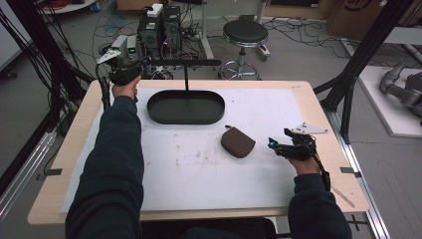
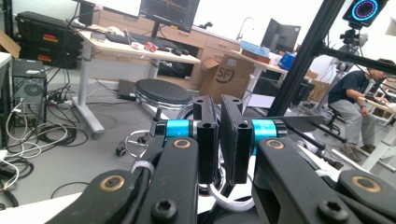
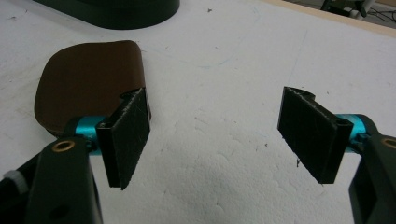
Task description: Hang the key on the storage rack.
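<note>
My right claw (image 3: 215, 135) open wide, low over desk (image 1: 199, 174), just right of brown pouch (image 1: 238, 142). Pouch lies flat mid-desk, near side of black oval tray (image 1: 186, 107). Looks soft, light, leathery (may slide on white mat). I'd pinch right edge. Left claw (image 2: 218, 140) closed, empty, far-left by stand.

The oval tray (image 1: 185, 107) sits on the white mat (image 1: 199, 169) toward the table's far side. The pouch (image 1: 238, 142) lies nearer than the tray and to its right. The right gripper (image 1: 276, 145) rests just right of the pouch. The left gripper (image 1: 124, 74) is held left of the tray, at the far edge. A stool (image 1: 245, 34) stands beyond the tray, on the floor.
</note>
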Demonstrator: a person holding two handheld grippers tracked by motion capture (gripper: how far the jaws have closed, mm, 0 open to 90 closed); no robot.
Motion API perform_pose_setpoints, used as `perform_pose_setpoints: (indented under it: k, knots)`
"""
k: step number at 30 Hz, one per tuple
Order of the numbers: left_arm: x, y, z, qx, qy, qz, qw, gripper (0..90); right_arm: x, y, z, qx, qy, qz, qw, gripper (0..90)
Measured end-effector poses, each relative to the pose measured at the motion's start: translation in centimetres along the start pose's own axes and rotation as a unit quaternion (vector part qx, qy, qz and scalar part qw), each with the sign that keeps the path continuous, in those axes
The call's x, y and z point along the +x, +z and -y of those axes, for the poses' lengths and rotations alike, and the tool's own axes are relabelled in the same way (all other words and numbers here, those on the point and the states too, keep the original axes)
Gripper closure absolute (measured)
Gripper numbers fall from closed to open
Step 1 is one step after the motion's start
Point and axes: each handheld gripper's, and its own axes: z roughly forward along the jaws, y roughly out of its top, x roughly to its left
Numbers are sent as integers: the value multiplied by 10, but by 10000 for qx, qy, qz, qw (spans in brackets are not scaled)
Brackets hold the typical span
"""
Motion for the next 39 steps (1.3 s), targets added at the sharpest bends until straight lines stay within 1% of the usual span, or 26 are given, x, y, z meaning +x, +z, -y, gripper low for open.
perform_pose_setpoints:
  k: [2,3,5,11,14,16,21,24,27,29,32,35,39]
  knots:
    - [1,-1,2,9,8,-38,10000,847,0,0,0,-7,-9,-5,10000,256]
    - [1,-1,2,-18,-28,-27,10000,847,0,0,0,-1,-2,-11,10000,256]
    - [0,0,3,-41,-30,7,10000,847,1,1,0,17,-6,-12,10000,256]
    - [-4,3,0,-81,1,70,9999,847,1,2,0,35,-30,-33,10000,256]
    - [-6,5,-2,-80,52,54,9999,847,1,2,0,34,-16,-41,10000,256]
    - [-7,6,-2,-143,55,21,9999,847,1,1,0,40,-16,-51,10000,256]
    - [-7,7,-2,-194,111,-34,9997,847,1,2,0,39,-31,-60,10000,256]
    - [-8,8,-3,-358,181,5,9992,847,1,2,0,53,-13,-86,9999,256]
    - [-8,8,-3,-465,293,-51,9985,847,1,3,0,52,-39,-92,9999,258]
    - [-7,8,-3,-450,349,-96,9983,847,1,3,0,68,-32,-105,9999,259]
    - [-5,6,-2,-499,305,-203,9981,845,1,3,0,74,-24,-116,9999,259]
    - [-4,4,-2,-514,310,-236,9979,858,1,3,0,66,-32,-119,9999,259]
    - [-1,0,0,-462,283,-311,9980,866,2,3,0,79,-39,-135,9999,259]
